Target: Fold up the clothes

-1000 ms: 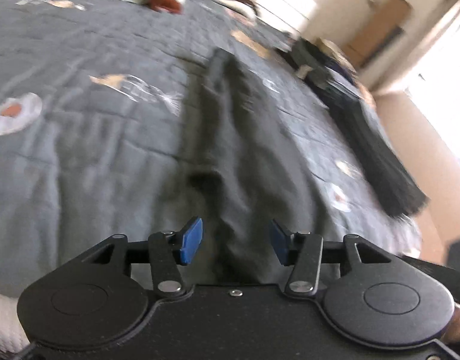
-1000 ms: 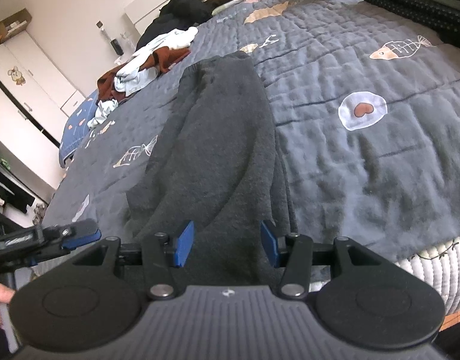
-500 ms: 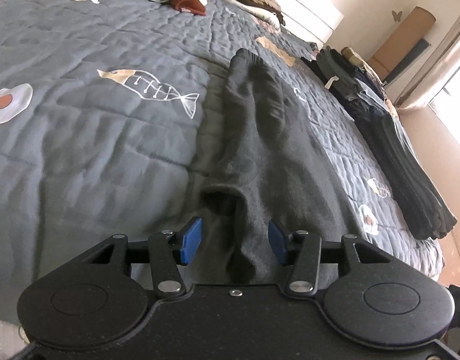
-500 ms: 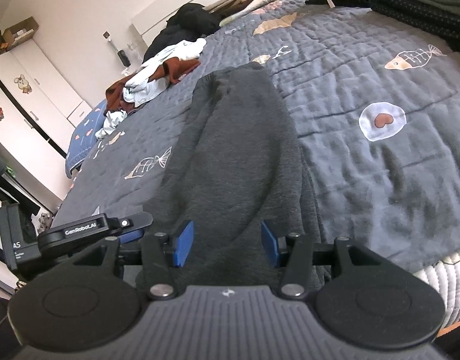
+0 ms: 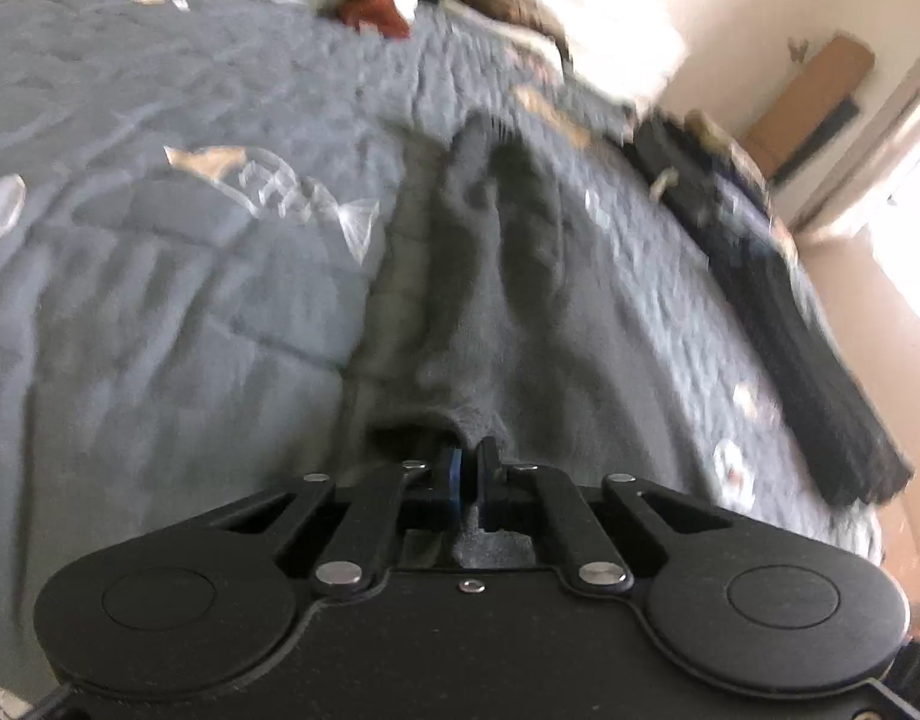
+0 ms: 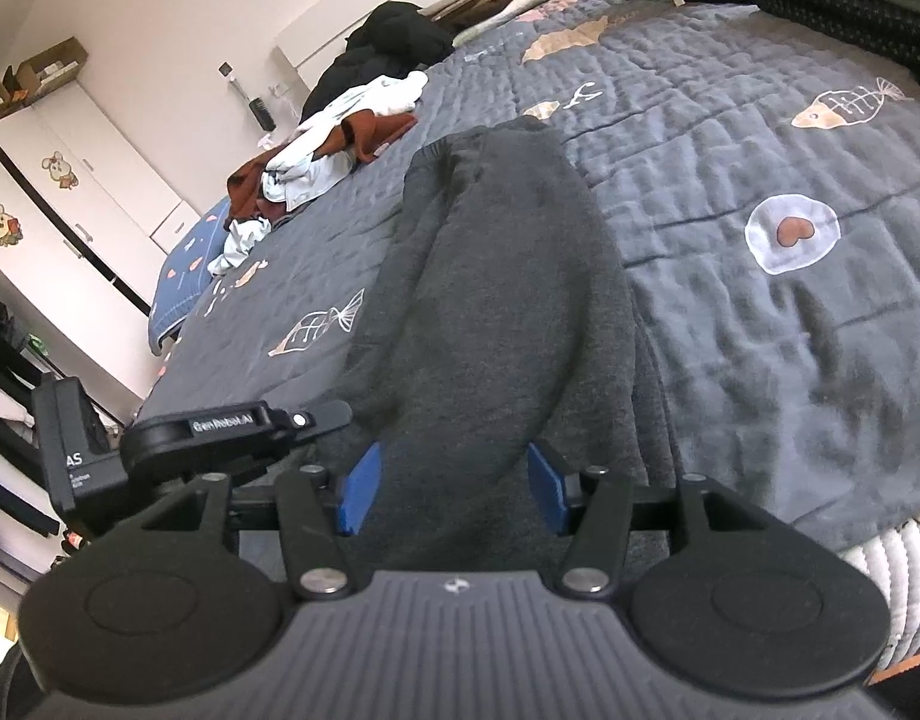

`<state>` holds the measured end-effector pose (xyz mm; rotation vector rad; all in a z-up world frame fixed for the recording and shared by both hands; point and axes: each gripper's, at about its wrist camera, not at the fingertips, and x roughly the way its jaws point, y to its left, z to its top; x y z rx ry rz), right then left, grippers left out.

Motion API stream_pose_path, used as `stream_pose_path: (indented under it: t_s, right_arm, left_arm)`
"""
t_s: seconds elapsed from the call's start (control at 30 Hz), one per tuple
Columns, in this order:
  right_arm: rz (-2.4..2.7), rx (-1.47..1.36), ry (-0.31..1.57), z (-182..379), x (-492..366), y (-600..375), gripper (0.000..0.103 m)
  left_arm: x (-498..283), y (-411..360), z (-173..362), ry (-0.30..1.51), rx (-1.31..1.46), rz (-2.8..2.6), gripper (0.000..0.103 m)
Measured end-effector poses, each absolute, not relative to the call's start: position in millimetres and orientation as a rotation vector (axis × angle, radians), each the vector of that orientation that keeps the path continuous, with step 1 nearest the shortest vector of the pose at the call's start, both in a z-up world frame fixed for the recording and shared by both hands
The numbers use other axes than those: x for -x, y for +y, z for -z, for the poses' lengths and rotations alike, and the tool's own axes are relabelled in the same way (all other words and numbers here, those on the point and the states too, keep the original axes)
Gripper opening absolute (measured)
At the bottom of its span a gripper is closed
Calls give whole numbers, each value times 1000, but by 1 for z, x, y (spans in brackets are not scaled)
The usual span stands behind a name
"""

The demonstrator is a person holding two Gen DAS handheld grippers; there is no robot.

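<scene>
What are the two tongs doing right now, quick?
Left tongs: closed, pinching the near edge of the dark grey pants.
Right tongs: open, holding nothing, poised over the pants.

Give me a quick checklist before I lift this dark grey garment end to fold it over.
1. Left hand-held gripper shut on the dark grey garment hem: ok.
2. Right hand-held gripper gripping: not ok, jaws open astride the cloth.
3. Garment lying long and fairly flat on the grey quilt: ok.
4. Fold path clear of the unfolded clothes pile: ok, it lies apart.
5. Folded stack clear of the garment: ok.
6. Both layers caught in the left grip: cannot tell, view blurred.
</scene>
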<state>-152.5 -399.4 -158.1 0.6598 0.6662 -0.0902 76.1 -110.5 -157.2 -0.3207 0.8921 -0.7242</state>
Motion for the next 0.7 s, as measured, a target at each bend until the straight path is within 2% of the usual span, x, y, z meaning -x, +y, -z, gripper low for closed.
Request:
stream_pose_path:
  t_s: [0.1, 0.27, 0.37, 0.43, 0.47, 0.67, 0.7]
  right_arm:
    - [91, -664, 666, 159, 153, -401, 54]
    - [97, -670, 671, 160, 154, -404, 54]
    - [105, -673, 666, 160, 156, -405, 54]
    - [108, -675, 662, 159, 157, -405, 54]
    - [109, -672, 661, 159, 157, -406, 54]
    - [106, -659, 668, 159, 156, -404, 54]
    - [105, -655, 669, 159, 156, -403, 54]
  left_arm:
    - [-78, -101, 148, 833, 389, 703, 4]
    - [-80, -105, 158, 903, 387, 681, 4]
    - [-76, -104, 154, 895, 388, 684, 10]
    - [-73, -98, 153, 911, 417, 689, 27]
    - [-72, -96, 154, 914, 423, 682, 30]
    - [-66, -104, 156, 913, 367, 703, 29]
    - [-65, -106, 156, 903, 352, 709, 25]
